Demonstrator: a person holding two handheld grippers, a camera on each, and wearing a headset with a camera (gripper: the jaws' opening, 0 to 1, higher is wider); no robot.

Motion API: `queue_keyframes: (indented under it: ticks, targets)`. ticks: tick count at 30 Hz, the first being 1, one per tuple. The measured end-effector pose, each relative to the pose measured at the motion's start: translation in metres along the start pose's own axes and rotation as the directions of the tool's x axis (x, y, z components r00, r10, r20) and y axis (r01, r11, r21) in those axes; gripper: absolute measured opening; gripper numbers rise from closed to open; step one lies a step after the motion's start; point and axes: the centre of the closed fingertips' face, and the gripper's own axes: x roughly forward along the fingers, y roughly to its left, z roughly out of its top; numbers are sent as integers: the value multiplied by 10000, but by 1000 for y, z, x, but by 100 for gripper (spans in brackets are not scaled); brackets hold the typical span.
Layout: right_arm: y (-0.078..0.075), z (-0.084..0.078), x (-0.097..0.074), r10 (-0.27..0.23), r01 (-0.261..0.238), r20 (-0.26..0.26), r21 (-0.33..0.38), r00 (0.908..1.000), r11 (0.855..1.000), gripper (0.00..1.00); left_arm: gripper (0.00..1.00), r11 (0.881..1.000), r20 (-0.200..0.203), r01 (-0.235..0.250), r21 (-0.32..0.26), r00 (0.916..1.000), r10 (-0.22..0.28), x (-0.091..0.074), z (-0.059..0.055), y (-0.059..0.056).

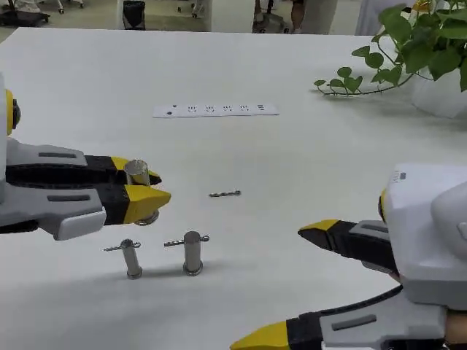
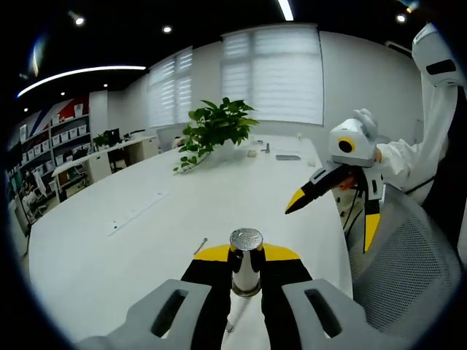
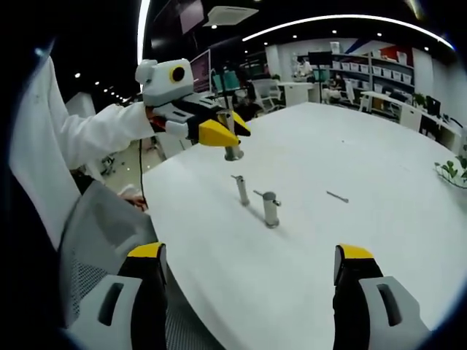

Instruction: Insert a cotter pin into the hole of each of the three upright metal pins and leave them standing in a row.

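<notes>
Metal pins, two of them, stand upright side by side in the lower left of the head view: the smaller metal pin [image 1: 132, 260] on the left and the thicker metal pin [image 1: 193, 254] just to its right, apart from each other. Each has a cotter pin through its top, the first cotter pin [image 1: 119, 247] and the second cotter pin [image 1: 181, 241] both jutting out to the left. The third metal pin [image 1: 137, 176] is upright at the left of the frame, above the other two, clamped around its shaft between the yellow-tipped jaws of the left gripper [image 1: 157, 187]; whether its foot touches the white table [image 1: 292, 153] I cannot tell. No cotter pin is seen in its head. The loose cotter pin [image 1: 225, 194] lies flat on the table near the middle of the frame, well apart from both grippers. The right gripper [image 1: 286, 286] hovers at the lower right with its jaws spread wide and nothing between them. A power strip [image 1: 215, 110] lies at upper centre and a potted plant [image 1: 416, 40] fills the upper right corner
</notes>
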Motion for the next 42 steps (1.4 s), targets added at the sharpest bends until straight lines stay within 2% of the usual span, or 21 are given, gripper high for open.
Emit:
queue_keyframes:
  ticks: [3, 4, 5, 7, 9, 11, 12, 16, 20, 26, 28, 31, 34, 42]
  targets:
    - [0, -1, -1, -50, 50, 76, 79, 10000, 10000, 94, 10, 9993, -12, 361, 43, 9993, -361, 8, -4, -15]
    - [1, -1, 0, -26, 25, 72, 114, 10000, 9999, 94, 10, 9981, -27, 585, -172, 9983, -586, 12, -8, -21]
    - [1, -2, 0, -28, 28, 70, 126, 10000, 9999, 94, 10, 9973, -121, 681, -280, 9976, -684, 15, -12, -24]
    - [2, -2, 0, -34, 33, 40, 92, 10000, 10000, 94, 10, 9971, -421, 759, 66, 9962, -756, 22, -21, -31]
    - [3, -3, 0, -28, 27, 48, 60, 10000, 10000, 94, 10, 9952, -518, 972, 130, 9940, -964, 26, -26, -36]
    - [3, -3, 0, -38, 38, 36, 63, 10000, 10000, 94, 10, 9935, -548, 1140, -65, 9920, -1142, 30, -32, -41]
    - [3, -3, 1, -39, 39, 26, 64, 10000, 10000, 94, 10, 9934, -701, 1144, -35, 9910, -1144, 33, -37, -44]
    - [3, -5, 2, -19, 20, -100, 78, 9999, 10000, 94, 10, 9944, -1292, 1055, -39, 9860, -1052, 41, -51, -47]
    - [3, -5, 3, -10, 10, -15, 255, 10000, 9997, 94, 10, 9933, -1341, 1136, -224, 9842, -1156, 49, -57, -52]
    - [1, -7, 4, -60, 63, -100, 333, 9999, 9994, 93, 10, 9914, -1691, 1267, -337, 9769, -1306, 60, -72, -59]
    - [1, -7, 4, -66, 70, -91, 349, 9999, 9994, 93, 10, 9902, -1699, 1310, -477, 9759, -1373, 62, -75, -60]
    - [0, -8, 3, -85, 89, -124, 341, 9999, 9994, 93, 10, 9896, -1880, 1397, -351, 9716, -1438, 65, -81, -63]
    - [0, -9, 4, -109, 114, -138, 389, 9998, 9992, 93, 10, 9897, -1830, 1293, -618, 9733, -1386, 67, -84, -63]
    - [1, -9, 5, -62, 67, -142, 364, 9999, 9993, 92, 10, 9907, -1956, 1283, -457, 9714, -1348, 68, -88, -64]
